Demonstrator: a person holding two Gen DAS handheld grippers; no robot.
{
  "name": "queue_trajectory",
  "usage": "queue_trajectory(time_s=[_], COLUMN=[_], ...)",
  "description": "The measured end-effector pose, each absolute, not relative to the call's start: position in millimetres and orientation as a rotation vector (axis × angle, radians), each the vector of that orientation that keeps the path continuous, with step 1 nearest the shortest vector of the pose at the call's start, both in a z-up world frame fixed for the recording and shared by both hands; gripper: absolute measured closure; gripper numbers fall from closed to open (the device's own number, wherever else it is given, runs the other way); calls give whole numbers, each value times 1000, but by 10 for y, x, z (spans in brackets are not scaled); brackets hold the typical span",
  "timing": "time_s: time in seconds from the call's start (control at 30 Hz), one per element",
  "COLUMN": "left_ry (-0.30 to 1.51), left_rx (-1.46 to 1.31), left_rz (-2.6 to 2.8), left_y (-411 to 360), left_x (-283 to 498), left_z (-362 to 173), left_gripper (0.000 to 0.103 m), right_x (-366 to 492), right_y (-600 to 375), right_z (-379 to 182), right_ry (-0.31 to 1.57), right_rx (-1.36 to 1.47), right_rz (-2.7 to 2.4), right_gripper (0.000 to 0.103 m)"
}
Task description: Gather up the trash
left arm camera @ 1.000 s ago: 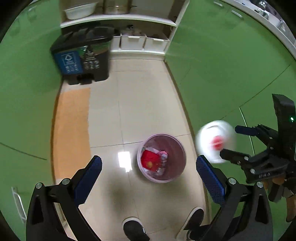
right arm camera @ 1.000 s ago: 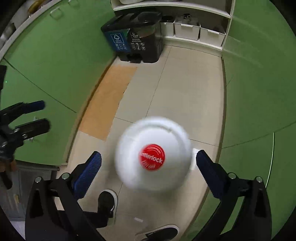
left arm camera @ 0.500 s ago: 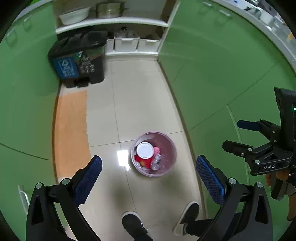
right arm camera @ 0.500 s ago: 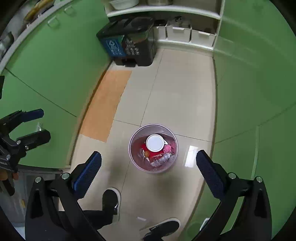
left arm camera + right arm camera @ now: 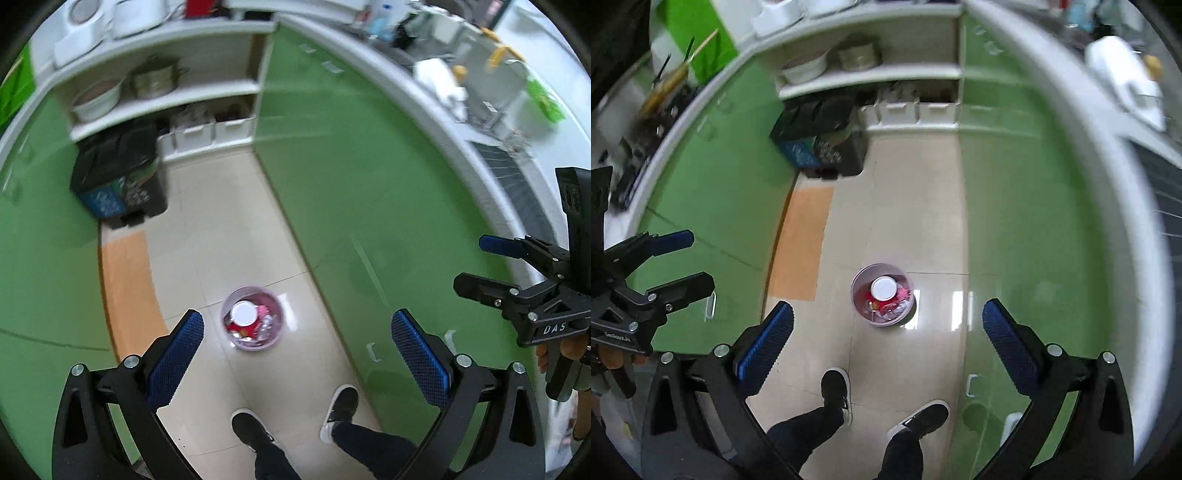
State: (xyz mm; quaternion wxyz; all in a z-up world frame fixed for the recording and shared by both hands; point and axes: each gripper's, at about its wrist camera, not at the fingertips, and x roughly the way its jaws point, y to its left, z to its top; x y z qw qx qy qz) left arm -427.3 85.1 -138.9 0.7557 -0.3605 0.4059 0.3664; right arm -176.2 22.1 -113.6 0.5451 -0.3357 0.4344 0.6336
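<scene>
Both tools are held high above the kitchen floor, pointed down. The left gripper [image 5: 295, 354] has its blue pads spread wide apart with nothing between them; the right gripper [image 5: 886, 343] is likewise spread and empty. Each also shows at the edge of the other's view, fingers parted there too.

The small pink bin [image 5: 882, 294] stands on the tiled floor at about 12 o'clock from the person's shoes [image 5: 836, 391], well below both tools and touching neither. Inside it lies a white round container [image 5: 884, 288] on top of red packaging [image 5: 240, 326] and what looks like crumpled clear plastic; details are too small to confirm. The collected trash is therefore in the bin, not in hand.

Judgement: holding both tools raised and parted over the bin suits a drop from height, and the white container sits where such a drop would land.

Surroundings: green cabinets [image 5: 1015, 206] on both sides, an orange mat [image 5: 801, 240] at about 10 o'clock of the bin, a black two-part bin [image 5: 827, 147] at the far end below open shelves [image 5: 871, 77] holding a pot and a basin. The worktop [image 5: 461, 110] at 2 o'clock carries blurred items; whether any is trash cannot be told.
</scene>
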Motion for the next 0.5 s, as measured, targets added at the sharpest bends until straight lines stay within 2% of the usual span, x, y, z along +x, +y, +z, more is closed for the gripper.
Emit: queue_trajectory(time_s=[0.2, 0.5], left_ry=[884, 842], left_rx=[-694, -580], left_rz=[719, 608], left_y=[706, 360], left_x=[-3691, -2621], left_z=[-772, -206], left_gripper=[6, 6], right_x=[-1003, 65], right_y=[-362, -1255], right_z=[-494, -139], right_ry=[1040, 1021], right_rx=[-663, -545], right_rz=[1384, 1214], right_gripper=[3, 3])
